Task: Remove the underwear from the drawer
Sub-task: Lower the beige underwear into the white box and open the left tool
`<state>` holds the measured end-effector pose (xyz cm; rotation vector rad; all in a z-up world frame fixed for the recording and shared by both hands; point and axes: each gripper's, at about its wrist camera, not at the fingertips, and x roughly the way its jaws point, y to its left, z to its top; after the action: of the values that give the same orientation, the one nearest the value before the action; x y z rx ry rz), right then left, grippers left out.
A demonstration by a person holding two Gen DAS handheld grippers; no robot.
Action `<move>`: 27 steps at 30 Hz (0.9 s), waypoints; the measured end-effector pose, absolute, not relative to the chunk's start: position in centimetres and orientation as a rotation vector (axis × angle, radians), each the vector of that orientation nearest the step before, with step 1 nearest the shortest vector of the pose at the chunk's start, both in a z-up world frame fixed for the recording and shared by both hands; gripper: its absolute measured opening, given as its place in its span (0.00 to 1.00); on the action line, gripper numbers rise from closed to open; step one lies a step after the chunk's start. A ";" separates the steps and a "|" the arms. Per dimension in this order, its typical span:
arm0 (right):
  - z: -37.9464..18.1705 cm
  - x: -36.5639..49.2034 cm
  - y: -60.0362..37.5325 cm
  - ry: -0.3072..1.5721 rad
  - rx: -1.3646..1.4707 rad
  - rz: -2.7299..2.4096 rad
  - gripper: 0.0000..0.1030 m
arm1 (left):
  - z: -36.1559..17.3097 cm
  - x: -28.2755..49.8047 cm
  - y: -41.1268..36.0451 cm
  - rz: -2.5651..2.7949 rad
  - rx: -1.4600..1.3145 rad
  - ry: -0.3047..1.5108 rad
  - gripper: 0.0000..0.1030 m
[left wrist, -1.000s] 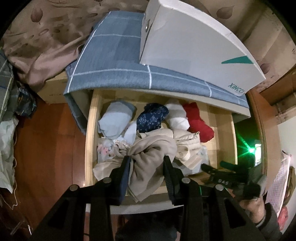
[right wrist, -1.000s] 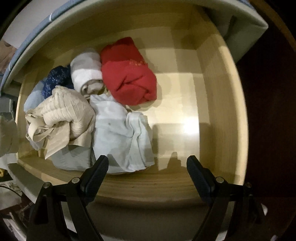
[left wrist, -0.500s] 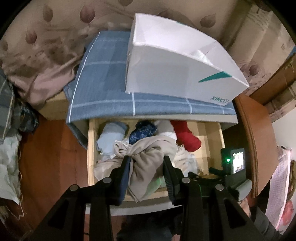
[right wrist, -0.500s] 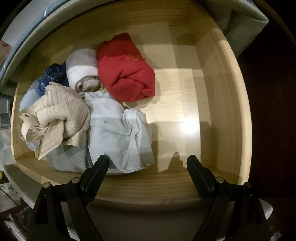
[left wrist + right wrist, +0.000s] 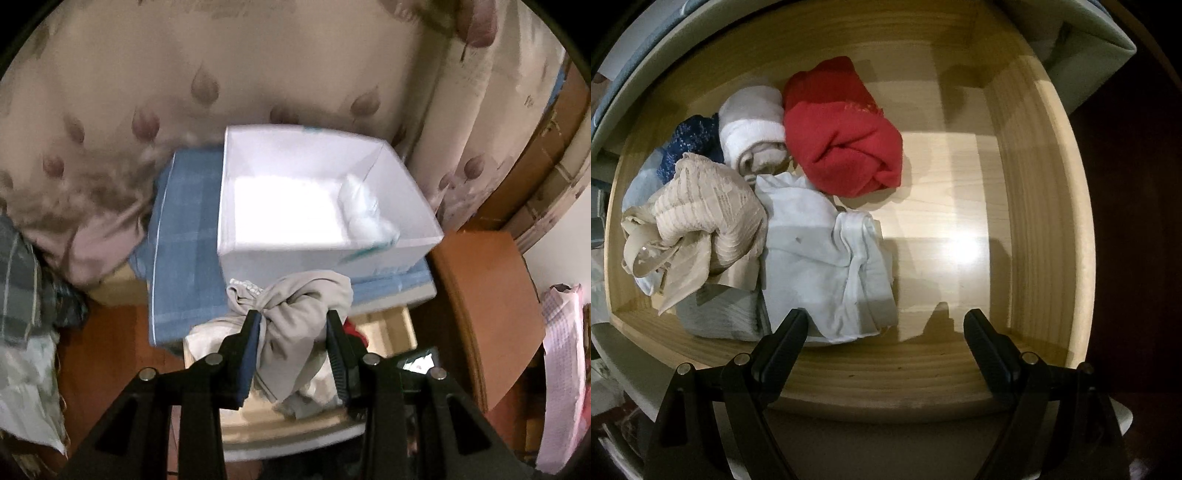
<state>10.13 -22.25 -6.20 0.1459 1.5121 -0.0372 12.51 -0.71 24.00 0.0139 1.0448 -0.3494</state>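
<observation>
Above the drawer: a bunched beige undergarment [image 5: 295, 314] is held clear of the wooden drawer [image 5: 391, 325], in front of the white box [image 5: 321, 254].
Left gripper [image 5: 293, 343]: the jaws are closed partway on the beige undergarment, which is pinched between the two pads and hangs down below them in folds.
Right gripper [image 5: 884, 328]: the jaws are spread wide with nothing between them; it is poised over the drawer's [image 5: 1045, 221] front edge, looking down inside.
Drawer contents: a red bundle [image 5: 842, 136] is seen near the back, touching a rolled grey-and-white piece [image 5: 753, 129] at its left; a dark blue patterned piece [image 5: 690, 144] lies further left.
Front of drawer: a pale white folded garment [image 5: 820, 251] is spread just beyond the right gripper's left finger, beside a ribbed beige lace piece [image 5: 698, 218] that lies over a grey folded item [image 5: 720, 314].
Bare floor: the right half of the drawer is shown as bare, glossy wood.
Surroundings: the white box is set on a blue checked cloth [image 5: 184, 251]; a crumpled white item [image 5: 365, 210] is seen in the box's right corner, and a leaf-patterned curtain [image 5: 184, 74] hangs behind.
</observation>
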 end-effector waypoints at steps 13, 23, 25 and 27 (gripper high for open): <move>-6.2 9.9 -22.0 1.504 0.156 -0.041 0.82 | 27.8 21.9 -6.0 -0.380 0.106 0.975 0.34; -5.6 9.7 -23.1 1.481 0.188 -0.041 0.82 | 21.2 26.3 -7.8 -0.364 0.154 1.078 0.34; -5.6 9.8 -23.1 1.481 0.184 -0.042 0.82 | 19.8 27.0 -8.3 -0.359 0.165 1.099 0.34; -5.5 9.8 -23.2 1.480 0.188 -0.041 0.82 | 18.8 27.3 -8.6 -0.355 0.178 1.117 0.34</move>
<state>9.76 -23.15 -5.54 0.1881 1.4804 -0.0408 27.29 -8.61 18.76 0.1775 1.1170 -0.3545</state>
